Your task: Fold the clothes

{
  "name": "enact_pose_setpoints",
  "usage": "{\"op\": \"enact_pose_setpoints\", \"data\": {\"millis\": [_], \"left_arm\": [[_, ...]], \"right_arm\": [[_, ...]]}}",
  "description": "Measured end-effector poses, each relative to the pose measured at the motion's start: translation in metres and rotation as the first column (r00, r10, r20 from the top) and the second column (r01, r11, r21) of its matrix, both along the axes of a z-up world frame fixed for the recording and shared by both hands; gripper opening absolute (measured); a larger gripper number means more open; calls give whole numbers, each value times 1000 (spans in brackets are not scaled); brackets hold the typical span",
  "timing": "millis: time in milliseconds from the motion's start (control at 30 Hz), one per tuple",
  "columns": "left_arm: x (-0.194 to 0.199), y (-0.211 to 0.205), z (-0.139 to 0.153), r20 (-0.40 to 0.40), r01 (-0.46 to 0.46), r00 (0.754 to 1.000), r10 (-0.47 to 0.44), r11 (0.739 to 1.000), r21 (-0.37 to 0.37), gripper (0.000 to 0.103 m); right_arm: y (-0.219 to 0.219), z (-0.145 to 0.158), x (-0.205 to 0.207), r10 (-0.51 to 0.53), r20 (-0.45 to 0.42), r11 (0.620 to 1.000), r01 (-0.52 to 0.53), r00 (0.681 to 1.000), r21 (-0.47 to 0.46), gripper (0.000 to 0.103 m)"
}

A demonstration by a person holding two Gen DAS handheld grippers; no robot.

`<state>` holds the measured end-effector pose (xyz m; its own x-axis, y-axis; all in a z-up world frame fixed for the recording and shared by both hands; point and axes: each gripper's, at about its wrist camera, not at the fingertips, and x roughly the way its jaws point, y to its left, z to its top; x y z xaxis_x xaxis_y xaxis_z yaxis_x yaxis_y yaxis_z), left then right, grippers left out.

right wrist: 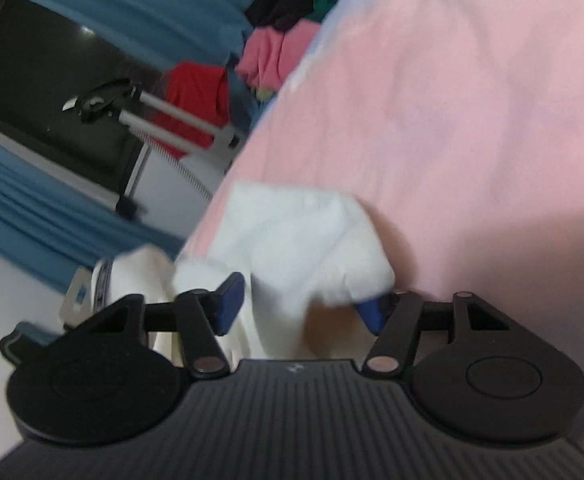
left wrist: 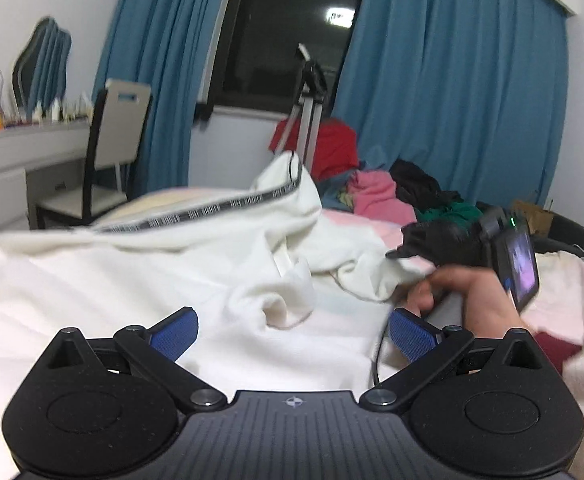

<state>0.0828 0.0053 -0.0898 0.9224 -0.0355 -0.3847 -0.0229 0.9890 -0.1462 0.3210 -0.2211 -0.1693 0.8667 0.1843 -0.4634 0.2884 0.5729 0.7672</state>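
left gripper [left wrist: 294,334] open above white garment [left wrist: 163,276] | right gripper [right wrist: 300,304] open, garment fold between fingers | bed [right wrist: 472,120] pink

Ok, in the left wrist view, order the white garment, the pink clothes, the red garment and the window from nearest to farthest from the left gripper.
From the left gripper:
1. White garment, directly under and ahead of the open fingers.
2. Pink clothes, in the pile on the bed, ahead to the right.
3. Red garment, behind the pile, by the metal stand.
4. Window, on the back wall between the blue curtains.
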Motion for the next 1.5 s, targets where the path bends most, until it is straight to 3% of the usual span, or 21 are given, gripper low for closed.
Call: {"op": "enact_pose_setpoints", "data": {"millis": [33, 233, 433, 600, 700, 800, 900, 933, 1000, 1167, 1267, 1400, 1500], "left_arm": [[3, -1, -5, -16, -2, 1000, 2, 1000, 7, 103], [10, -1, -21, -56, -5, 998, 6, 1000, 22, 103], [8, -9, -25, -55, 11, 998, -8, 999, 51, 103], [5, -19, -23, -44, 43, 998, -39, 995, 88, 103], [2, -27, -20, -24, 61, 998, -59, 993, 103, 103], [-2, -29, -19, -16, 68, 998, -67, 992, 108, 103], [-5, -29, -18, -32, 72, 997, -69, 994, 83, 103], [-6, -29, -17, -38, 74, 997, -71, 994, 75, 103], [-9, -29, -15, -44, 77, 996, -74, 995, 65, 103], [-15, -30, -10, -42, 77, 996, -74, 995, 64, 103], [-21, -29, -5, -42, 82, 996, -80, 995, 48, 103], [-31, -29, 3, -32, 91, 995, -90, 995, 35, 103], [-35, -34, 9, -11, 97, 995, -96, 994, 56, 103]], "right_arm": [[0, 4, 8, -6, -21, 999, 5, 1000, -45, 15], [-62, 34, 2, -94, -23, 966, 85, 995, -244, 13], [-135, 65, -8, -189, 0, 892, 172, 982, -419, 13], [-215, 98, -23, -298, -4, 851, 264, 954, -455, 12], [-242, 123, -37, -312, 1, 828, 272, 950, -490, 12], [-261, 149, -41, -315, 37, 798, 286, 948, -530, 11], [-287, 161, -54, -306, 117, 797, 321, 945, -511, 11], [-294, 156, -57, -305, 137, 796, 332, 942, -506, 11], [-306, 130, -58, -319, 89, 796, 318, 944, -516, 11], [-335, 45, -85, -340, -35, 832, 284, 940, -477, 12], [-342, 9, -102, -343, -49, 853, 289, 938, -435, 12], [-340, 1, -109, -328, -12, 849, 289, 945, -442, 13], [-335, 10, -109, -335, -25, 845, 288, 942, -450, 26]]}}
